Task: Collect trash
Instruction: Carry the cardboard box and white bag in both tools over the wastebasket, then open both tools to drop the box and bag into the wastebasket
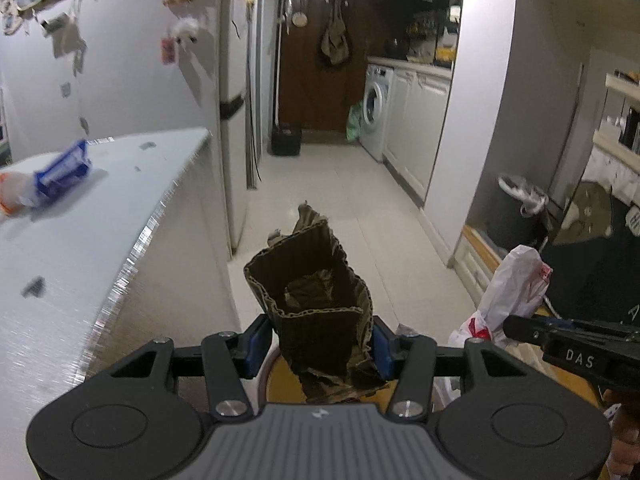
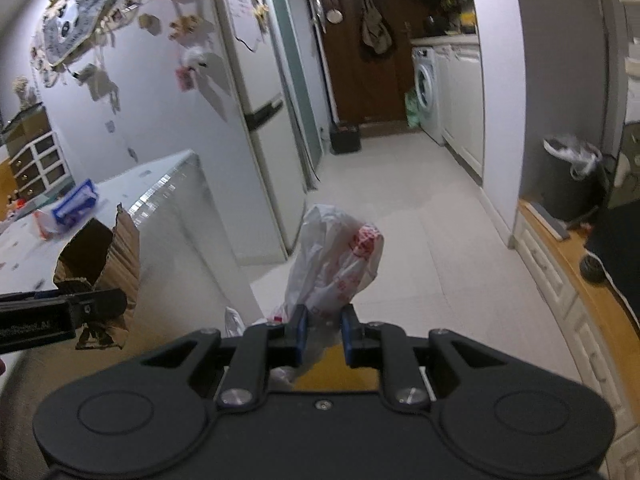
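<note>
My left gripper (image 1: 320, 342) is shut on a crumpled brown corrugated cardboard piece (image 1: 316, 280), held upright in the air beside the white table. The cardboard also shows in the right wrist view (image 2: 100, 264) at the left. My right gripper (image 2: 324, 334) is shut on a white plastic bag with red print (image 2: 336, 260), held up over the floor. The bag also shows in the left wrist view (image 1: 508, 292) at the right. A dark trash bin with a white liner (image 2: 570, 176) stands at the right by the wall; it also shows in the left wrist view (image 1: 516, 216).
A white table (image 1: 100, 216) at the left bears a blue-and-white packet (image 1: 62, 174) and an orange-and-white wrapper (image 1: 10, 196). A fridge (image 1: 234, 100) stands past the table. The tiled corridor (image 1: 320, 184) leads to a washing machine (image 1: 376, 110) and a brown door (image 1: 320, 60).
</note>
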Available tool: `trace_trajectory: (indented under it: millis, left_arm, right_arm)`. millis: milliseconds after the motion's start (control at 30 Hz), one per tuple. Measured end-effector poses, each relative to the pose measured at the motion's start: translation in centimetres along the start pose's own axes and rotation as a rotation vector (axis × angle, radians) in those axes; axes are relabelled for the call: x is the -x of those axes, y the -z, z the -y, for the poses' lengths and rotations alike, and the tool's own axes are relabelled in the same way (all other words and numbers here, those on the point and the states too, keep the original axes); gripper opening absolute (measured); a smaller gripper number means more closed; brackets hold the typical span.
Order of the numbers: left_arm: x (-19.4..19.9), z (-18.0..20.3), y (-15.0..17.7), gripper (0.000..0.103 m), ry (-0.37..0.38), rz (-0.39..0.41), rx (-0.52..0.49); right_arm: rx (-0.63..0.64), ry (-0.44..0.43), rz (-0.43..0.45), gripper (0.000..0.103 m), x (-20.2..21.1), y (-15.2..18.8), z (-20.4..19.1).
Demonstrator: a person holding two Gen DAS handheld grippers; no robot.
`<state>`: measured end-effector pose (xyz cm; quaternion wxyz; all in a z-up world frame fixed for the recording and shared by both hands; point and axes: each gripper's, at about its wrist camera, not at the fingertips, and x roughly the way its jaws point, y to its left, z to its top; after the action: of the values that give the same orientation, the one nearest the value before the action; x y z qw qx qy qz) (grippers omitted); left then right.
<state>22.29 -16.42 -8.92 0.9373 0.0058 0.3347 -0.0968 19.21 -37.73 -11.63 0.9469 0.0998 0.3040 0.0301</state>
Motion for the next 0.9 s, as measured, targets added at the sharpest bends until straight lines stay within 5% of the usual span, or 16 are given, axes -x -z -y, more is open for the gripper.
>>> trace_trajectory:
  millis: [467,900]
  left_arm:
    - [-10.4,0.6,2.5,0.053,0.004,-0.176,-0.006]
    - [-17.5,-2.0,5.9,0.053,0.007,-0.308,0.037]
  right_arm:
    - [-0.041,0.024,-0.140,0.018,-7.0,3.1,4.1]
    - [0.026,-0.006,-0.308,0.018,-16.0,5.0,1.9]
